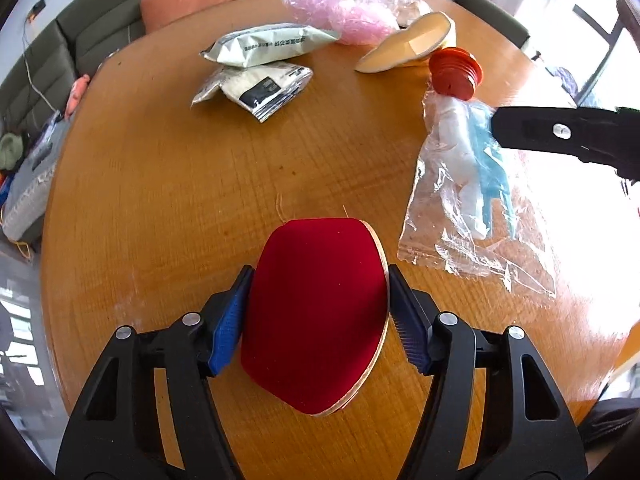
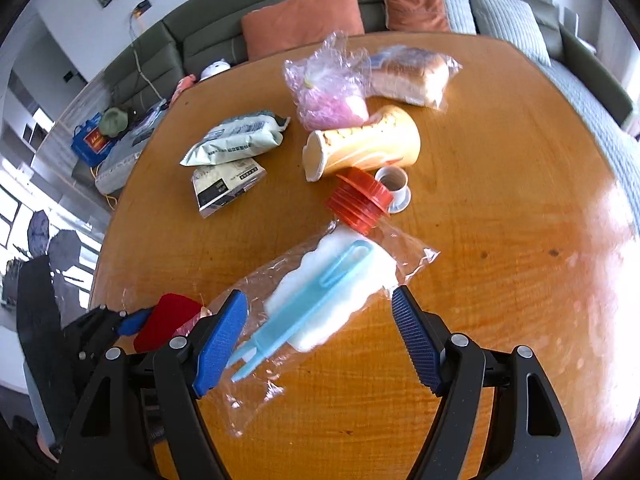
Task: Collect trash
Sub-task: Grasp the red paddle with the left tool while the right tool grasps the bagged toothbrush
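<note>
Two grippers, two jobs: my left gripper (image 1: 320, 316) is clenched on the red paddle (image 1: 316, 316). My right gripper (image 2: 320, 340) hangs released over the clear bag (image 2: 320, 292), whose long axis slants between my fingers toward the orange lid (image 2: 360, 200), beyond.

The left black two-finger gripper with blue ribbed pads (image 1: 318, 312) is clamping both pads against the sides of a red felt-covered, wood-edged piece (image 1: 316, 312), holding it low over the tabletop. The right black gripper with blue pads (image 2: 320, 336) is hanging with its fingers spread wide apart, gripping nothing.
</note>
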The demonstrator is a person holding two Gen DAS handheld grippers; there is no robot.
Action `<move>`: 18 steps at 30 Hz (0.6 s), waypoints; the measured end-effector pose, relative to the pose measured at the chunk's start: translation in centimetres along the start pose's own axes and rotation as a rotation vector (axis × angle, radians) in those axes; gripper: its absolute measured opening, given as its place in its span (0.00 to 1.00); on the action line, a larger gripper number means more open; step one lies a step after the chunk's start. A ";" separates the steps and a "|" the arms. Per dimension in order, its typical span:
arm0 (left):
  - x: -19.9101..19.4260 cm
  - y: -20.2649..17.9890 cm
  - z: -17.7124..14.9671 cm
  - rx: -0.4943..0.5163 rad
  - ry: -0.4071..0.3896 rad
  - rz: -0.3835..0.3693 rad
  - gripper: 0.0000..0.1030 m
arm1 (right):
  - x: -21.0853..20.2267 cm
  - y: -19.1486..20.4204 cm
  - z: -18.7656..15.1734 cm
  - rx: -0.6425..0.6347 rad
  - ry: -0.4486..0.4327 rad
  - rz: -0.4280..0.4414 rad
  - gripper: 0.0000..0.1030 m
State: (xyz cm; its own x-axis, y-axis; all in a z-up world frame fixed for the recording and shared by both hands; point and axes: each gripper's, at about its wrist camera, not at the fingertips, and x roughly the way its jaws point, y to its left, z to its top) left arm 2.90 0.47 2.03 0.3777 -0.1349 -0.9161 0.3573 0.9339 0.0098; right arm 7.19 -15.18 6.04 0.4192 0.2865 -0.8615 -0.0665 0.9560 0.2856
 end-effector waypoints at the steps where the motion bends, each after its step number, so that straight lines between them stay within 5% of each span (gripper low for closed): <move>1: 0.0 -0.1 0.0 0.004 -0.001 -0.007 0.61 | 0.5 0.1 0.2 0.016 0.011 0.003 0.73; 8: -1.1 -0.3 -1.1 0.009 -0.009 -0.015 0.61 | 3.5 1.6 0.9 0.074 0.032 -0.069 0.84; 13: -1.4 0.2 -1.7 -0.015 -0.006 -0.017 0.61 | 5.8 2.7 1.0 0.049 0.039 -0.201 0.85; 15: -1.5 1.0 -2.0 -0.038 -0.008 -0.028 0.61 | 5.6 3.3 0.7 0.009 0.010 -0.234 0.70; 16: -1.7 1.4 -2.2 -0.049 -0.013 -0.033 0.61 | 5.3 3.7 0.6 -0.025 0.004 -0.232 0.52; 18: -2.1 2.2 -2.6 -0.080 -0.023 -0.045 0.61 | 4.8 3.7 0.4 -0.023 0.010 -0.175 0.42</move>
State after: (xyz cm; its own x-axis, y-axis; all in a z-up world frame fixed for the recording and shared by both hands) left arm 0.71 3.61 2.92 0.3827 -0.1838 -0.9054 0.3051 0.9502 -0.0639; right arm 9.30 -10.29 3.15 0.4176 0.1156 -0.9012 -0.0135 0.9925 0.1211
